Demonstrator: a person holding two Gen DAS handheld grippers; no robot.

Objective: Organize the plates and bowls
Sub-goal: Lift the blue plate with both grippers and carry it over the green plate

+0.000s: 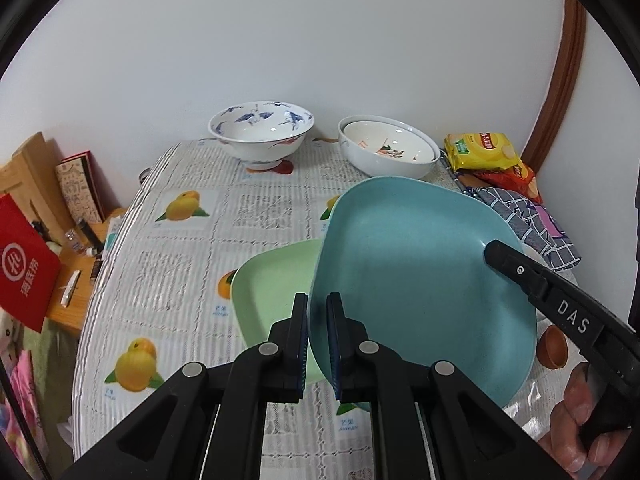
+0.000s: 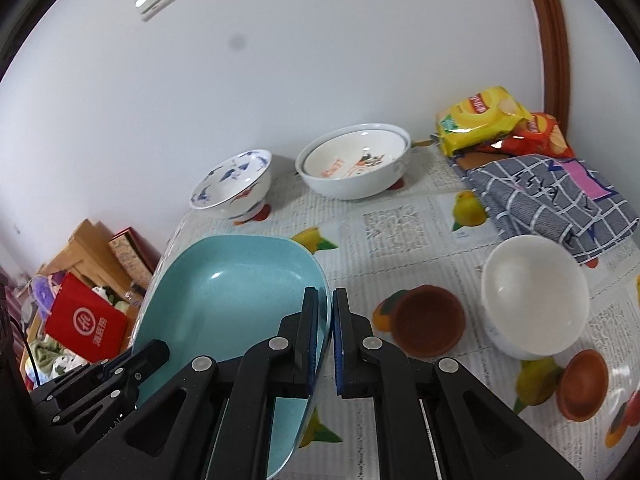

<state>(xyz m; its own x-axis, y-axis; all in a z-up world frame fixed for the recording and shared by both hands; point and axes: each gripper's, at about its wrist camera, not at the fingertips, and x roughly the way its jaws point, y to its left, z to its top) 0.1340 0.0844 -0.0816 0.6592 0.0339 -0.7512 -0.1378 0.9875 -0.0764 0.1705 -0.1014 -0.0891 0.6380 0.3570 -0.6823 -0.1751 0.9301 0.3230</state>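
Both grippers pinch opposite rims of the blue plate [image 1: 420, 280]: left gripper [image 1: 317, 344] on its near-left edge, right gripper [image 2: 326, 340] on its right edge. The plate hangs tilted above the green plate [image 1: 276, 288] on the table [image 1: 180, 248]. Stacking appears underway; next, level and lower it squarely.

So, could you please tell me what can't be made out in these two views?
- Green plate, left wrist view: right side hidden behind the blue plate; absent from the right view.
- Nested white bowls: inner bowl's underside hidden.
- Brown dish, left view: partly hidden by the blue plate.
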